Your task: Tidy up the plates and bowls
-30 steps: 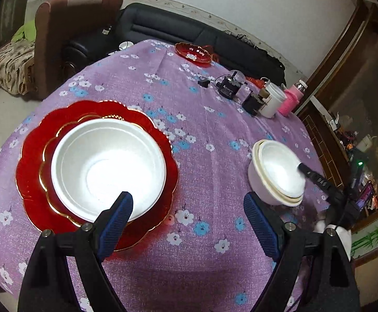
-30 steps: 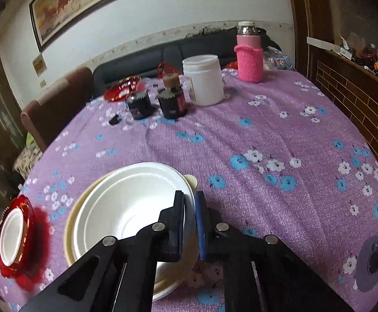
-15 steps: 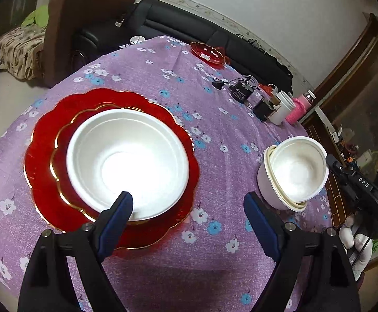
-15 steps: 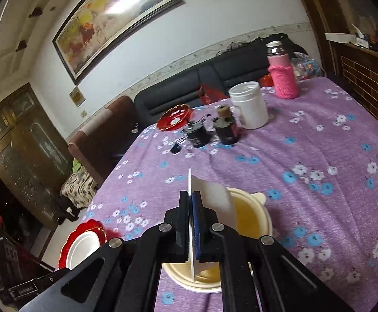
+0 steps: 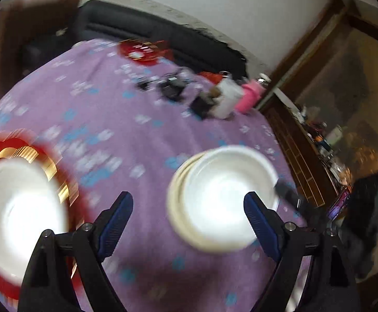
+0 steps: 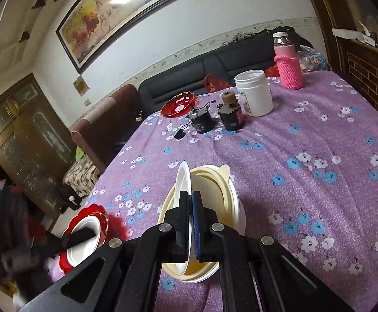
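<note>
My right gripper (image 6: 191, 213) is shut on the rim of a white bowl (image 6: 183, 182) and holds it tilted over a cream bowl (image 6: 215, 189) on the purple flowered cloth. In the blurred left wrist view the white bowl (image 5: 228, 195) sits over the cream stack, with the right gripper's fingertip (image 5: 285, 191) at its right rim. My left gripper (image 5: 187, 205) is open and empty above the cloth, between that stack and another white bowl (image 5: 19, 213) on red scalloped plates (image 5: 69, 171). Those plates also show in the right wrist view (image 6: 90, 213).
At the table's far side stand a small red dish (image 6: 177, 105), two dark jars (image 6: 202, 121), a white canister (image 6: 254, 92) and a pink-sleeved bottle (image 6: 288, 65). A sofa and armchair lie behind the table. A brick ledge runs along the right.
My right gripper has lifted and tilted the white bowl out of the cream bowl. My left gripper has swung right, from over the red plates toward the cream stack.
</note>
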{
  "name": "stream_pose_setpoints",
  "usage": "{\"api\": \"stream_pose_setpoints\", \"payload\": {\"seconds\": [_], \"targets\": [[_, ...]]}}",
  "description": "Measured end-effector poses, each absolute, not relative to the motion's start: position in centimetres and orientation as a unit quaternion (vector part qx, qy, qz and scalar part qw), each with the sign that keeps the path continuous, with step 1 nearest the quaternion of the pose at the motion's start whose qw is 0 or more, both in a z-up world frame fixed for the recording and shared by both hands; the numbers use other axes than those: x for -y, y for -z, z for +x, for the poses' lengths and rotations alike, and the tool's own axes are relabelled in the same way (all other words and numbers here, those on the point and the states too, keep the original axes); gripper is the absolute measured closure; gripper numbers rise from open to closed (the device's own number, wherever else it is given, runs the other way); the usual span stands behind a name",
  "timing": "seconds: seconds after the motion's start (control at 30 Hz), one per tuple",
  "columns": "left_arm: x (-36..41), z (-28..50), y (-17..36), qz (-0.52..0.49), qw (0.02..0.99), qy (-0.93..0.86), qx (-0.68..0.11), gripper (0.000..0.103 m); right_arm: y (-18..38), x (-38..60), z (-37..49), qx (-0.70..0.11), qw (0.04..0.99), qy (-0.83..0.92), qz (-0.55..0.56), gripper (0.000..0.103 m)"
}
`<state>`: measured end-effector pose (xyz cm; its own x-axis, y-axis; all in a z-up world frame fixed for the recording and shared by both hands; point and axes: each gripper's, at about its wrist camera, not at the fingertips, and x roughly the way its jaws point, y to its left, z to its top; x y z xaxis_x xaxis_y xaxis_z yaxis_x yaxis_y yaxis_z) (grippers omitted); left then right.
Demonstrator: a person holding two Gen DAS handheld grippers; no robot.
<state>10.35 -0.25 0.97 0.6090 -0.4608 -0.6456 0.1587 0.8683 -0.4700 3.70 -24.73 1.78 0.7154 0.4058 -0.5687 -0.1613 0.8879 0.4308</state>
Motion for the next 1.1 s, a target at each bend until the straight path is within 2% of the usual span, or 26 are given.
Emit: {"api": "stream_pose_setpoints", "payload": {"seconds": [0.1, 0.23, 0.33, 0.57, 0.73, 0.9, 1.1], "targets": [[2.7, 13.4, -0.8, -0.169, 0.866, 0.214, -0.419, 0.017, -1.7, 24.7, 3.5, -0.341, 0.905, -0.178, 0.182, 0.100], [3.0, 15.8, 0.6, -0.218, 0.835, 0.239, -0.446, 0.017, -1.2, 24.4, 3.6, -0.348, 0.891, -0.223, 0.187, 0.099], [2.8, 15.5, 1.5, -0.265, 0.803, 0.273, -0.459, 0.017, -0.6, 23.8, 3.7, -0.357, 0.884, -0.245, 0.180, 0.099], [2.4, 13.9, 2.7, -0.283, 0.792, 0.275, -0.466, 0.017, -0.7, 22.6, 3.5, -0.367, 0.868, -0.289, 0.167, 0.099], [0.3, 12.7, 2.8, -0.304, 0.790, 0.268, -0.460, 0.017, -1.1, 20.8, 2.5, -0.360, 0.881, -0.288, 0.104, 0.098], [-2.0, 10.7, 2.5, -0.315, 0.800, 0.252, -0.445, 0.016, -1.2, 17.6, 0.9, -0.359, 0.893, -0.271, -0.005, 0.083], [-5.2, 8.2, 2.8, -0.325, 0.811, 0.229, -0.430, 0.016, 2.3, 13.6, 0.1, -0.387, 0.887, -0.223, -0.117, 0.083]]}}
